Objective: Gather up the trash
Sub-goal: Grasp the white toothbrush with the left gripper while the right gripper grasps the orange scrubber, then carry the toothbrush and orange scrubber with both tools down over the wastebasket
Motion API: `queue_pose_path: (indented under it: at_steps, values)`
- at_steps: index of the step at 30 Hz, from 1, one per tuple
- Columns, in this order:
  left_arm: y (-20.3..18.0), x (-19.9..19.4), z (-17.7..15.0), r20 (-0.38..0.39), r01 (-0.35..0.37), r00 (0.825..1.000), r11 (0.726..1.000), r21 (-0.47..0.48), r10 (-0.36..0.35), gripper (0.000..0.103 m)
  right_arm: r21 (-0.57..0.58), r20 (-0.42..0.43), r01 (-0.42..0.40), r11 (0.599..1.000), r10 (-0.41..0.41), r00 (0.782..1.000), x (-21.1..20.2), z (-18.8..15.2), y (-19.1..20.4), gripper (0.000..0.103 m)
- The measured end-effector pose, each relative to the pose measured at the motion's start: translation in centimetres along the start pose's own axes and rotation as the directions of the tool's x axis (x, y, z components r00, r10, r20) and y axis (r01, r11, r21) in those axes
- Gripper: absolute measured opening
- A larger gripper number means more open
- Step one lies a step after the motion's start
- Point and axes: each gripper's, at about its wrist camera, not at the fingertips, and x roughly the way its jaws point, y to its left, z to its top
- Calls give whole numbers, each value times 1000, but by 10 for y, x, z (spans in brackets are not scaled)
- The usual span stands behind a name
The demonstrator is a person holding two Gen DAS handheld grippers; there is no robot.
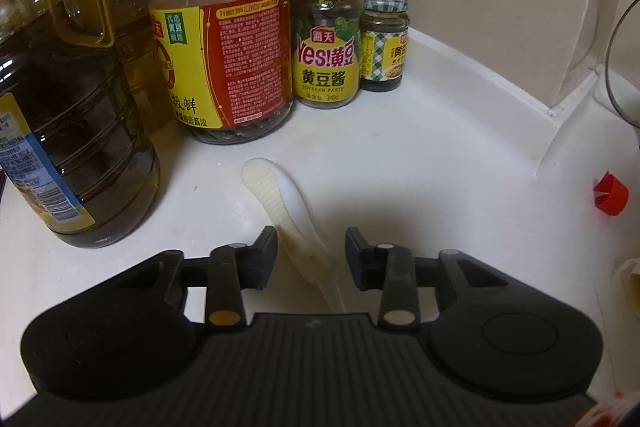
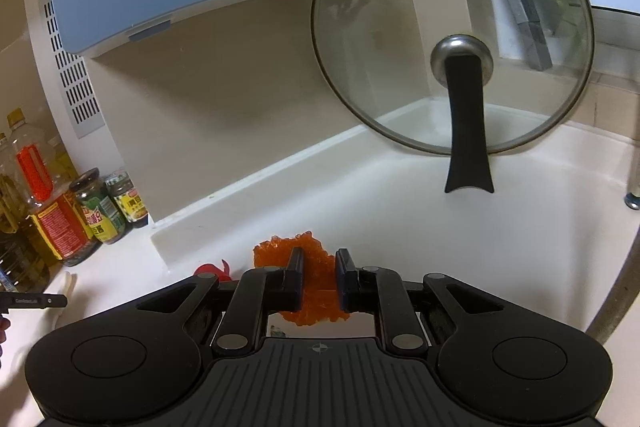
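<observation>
The right gripper (image 2: 318, 281) is clamped on a crumpled orange wrapper (image 2: 310, 307): both black pads press into it, and the piece sticks out beyond the fingertips and below them. It is held above the white counter (image 2: 440, 247).

The left gripper (image 1: 311, 251) has its jaws partly apart. A pale ribbed strip of trash (image 1: 280, 203) lies on the counter and runs between them; the left finger (image 1: 262, 259) looks to be touching its edge, while a gap shows on the right side, so the pads do not grip it.

A small red scrap (image 1: 610, 194) lies on the counter at the right of the left wrist view, well apart from the strip; in the right wrist view it sits just left of the orange wrapper.

At the far left corner stand two large oil jugs (image 1: 68, 131), one soy sauce bottle (image 1: 236, 51) with a red handle, and two jars: one of soybean paste (image 1: 326, 43) and one smaller with a checked lid (image 1: 384, 43). One glass pot lid (image 2: 452, 27) with a black handle leans upright against the far wall at the right.
</observation>
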Motion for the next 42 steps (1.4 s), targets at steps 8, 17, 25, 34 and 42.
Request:
queue_pose_path:
  at_steps: [8, 17, 25, 34, 42]
  values:
    - [1, 3, -1, -8, 14, 1000, 1000, 13, -13, 18, 5, 6, -7, 1000, 7, 1000, -4, -2, 3, 16]
    - [-2, -15, -7, 19, 37, 999, 997, 63, -38, 18, 14, 15, -21, 1000, 21, 1000, -12, -4, 8, 16]
    - [-4, -48, -17, 30, 64, 997, 995, 77, -66, 18, 20, 31, -56, 998, 55, 998, -33, -9, 17, 16]
    - [-6, -101, -36, 67, 116, 990, 990, 75, -121, 18, 26, 23, -124, 992, 124, 992, -64, -22, 36, 16]
    - [-15, -153, -66, 84, 145, 985, 988, 52, -149, 18, 35, -5, -225, 974, 226, 974, -94, -43, 53, 16]
